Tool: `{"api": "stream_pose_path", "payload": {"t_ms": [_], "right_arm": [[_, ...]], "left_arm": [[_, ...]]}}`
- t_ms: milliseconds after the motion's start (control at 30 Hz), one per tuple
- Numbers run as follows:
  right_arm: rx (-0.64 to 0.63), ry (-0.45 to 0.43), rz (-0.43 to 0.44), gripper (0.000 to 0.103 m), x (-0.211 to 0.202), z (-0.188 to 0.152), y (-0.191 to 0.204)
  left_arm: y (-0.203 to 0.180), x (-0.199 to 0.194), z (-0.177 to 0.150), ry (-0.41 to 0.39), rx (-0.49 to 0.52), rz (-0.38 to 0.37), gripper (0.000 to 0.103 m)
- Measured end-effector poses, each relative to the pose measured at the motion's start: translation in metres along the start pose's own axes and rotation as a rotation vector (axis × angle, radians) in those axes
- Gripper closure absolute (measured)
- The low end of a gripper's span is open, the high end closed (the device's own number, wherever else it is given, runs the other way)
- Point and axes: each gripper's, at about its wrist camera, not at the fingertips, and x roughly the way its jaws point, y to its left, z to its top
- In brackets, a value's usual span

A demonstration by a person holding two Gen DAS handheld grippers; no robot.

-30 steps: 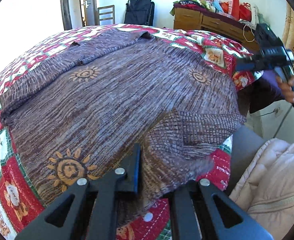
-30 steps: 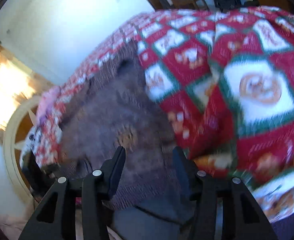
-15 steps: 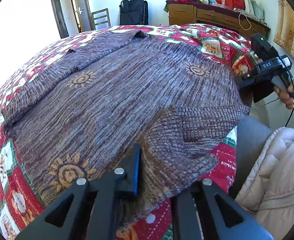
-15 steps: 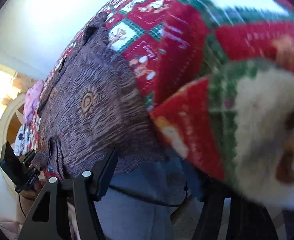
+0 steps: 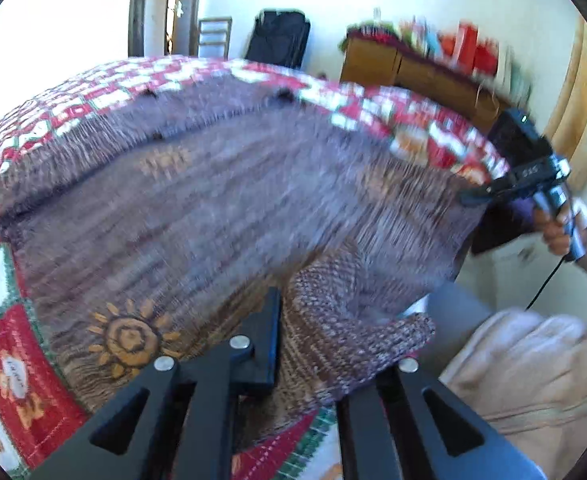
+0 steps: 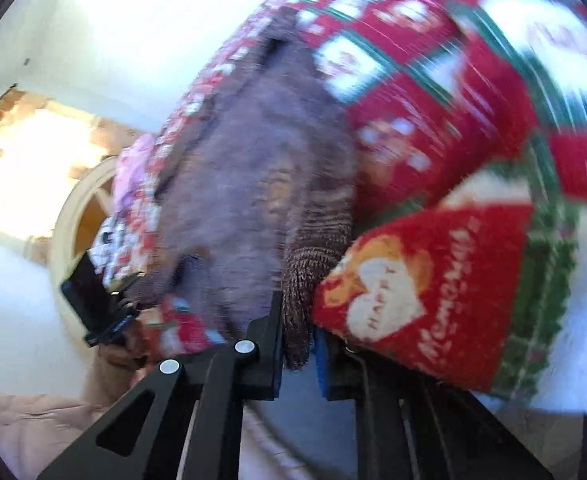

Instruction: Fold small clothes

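Observation:
A brown-purple knit sweater (image 5: 233, 208) with orange sun motifs lies spread on a red, green and white quilt (image 5: 9, 364). My left gripper (image 5: 325, 344) is shut on the sweater's near ribbed hem corner, and the knit hides its right finger. At the sweater's right edge my right gripper (image 5: 473, 198) is held by a hand. In the right wrist view the right gripper (image 6: 297, 352) has its jaws closing, with the ribbed hem (image 6: 313, 256) of the sweater pinched between the pads. A quilt corner (image 6: 425, 292) lies over its right finger. The left gripper (image 6: 105, 312) shows far left.
A wooden dresser (image 5: 413, 68) piled with bags stands behind the bed, with a black bag (image 5: 277, 36) and a chair (image 5: 213, 36) beside a door. A beige padded garment (image 5: 533, 368) lies at the lower right. A curved wooden headboard (image 6: 65, 216) is left of the bed.
My right gripper came in to the sweater's hem at the bed edge and closed on it. The left gripper rose a little with its hem corner. Both views have blurred with motion.

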Motion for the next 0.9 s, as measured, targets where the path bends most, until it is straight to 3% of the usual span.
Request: {"api": "stream_pose_path", "payload": {"t_ms": [133, 233, 300, 433, 500, 533, 567, 700, 800, 900], "right_arm": [[0.027, -0.025, 0.124, 0.09, -0.006, 0.031, 0.022], [0.053, -0.008, 0.177, 0.09, 0.001, 0.058, 0.031], [0.054, 0.037, 0.104, 0.089, 0.018, 0.075, 0.036], [0.097, 0.015, 0.007, 0.087, 0.016, 0.078, 0.018], [0.118, 0.03, -0.027, 0.07, 0.007, 0.072, 0.012], [0.131, 0.043, -0.031, 0.051, 0.002, 0.067, 0.011], [0.134, 0.037, -0.038, 0.044, -0.004, 0.062, 0.011], [-0.012, -0.1, -0.042, 0.044, -0.043, 0.047, 0.036], [-0.151, -0.193, -0.236, 0.044, -0.049, 0.058, 0.055], [-0.21, -0.16, -0.329, 0.045, -0.024, 0.08, 0.057]], "left_arm": [[0.024, -0.023, 0.014, -0.083, -0.092, -0.001, 0.097], [0.051, -0.033, 0.022, -0.135, -0.184, 0.04, 0.097], [0.062, -0.034, 0.021, -0.148, -0.223, 0.06, 0.097], [0.079, -0.028, 0.013, -0.159, -0.285, 0.092, 0.097], [0.089, -0.023, 0.009, -0.145, -0.324, 0.102, 0.097], [0.095, -0.018, 0.007, -0.134, -0.348, 0.107, 0.097], [0.099, -0.016, 0.004, -0.125, -0.365, 0.112, 0.097], [0.107, -0.004, -0.001, -0.098, -0.398, 0.116, 0.097], [0.106, 0.003, -0.001, -0.082, -0.402, 0.133, 0.097], [0.105, 0.004, -0.003, -0.085, -0.415, 0.133, 0.097]]}}
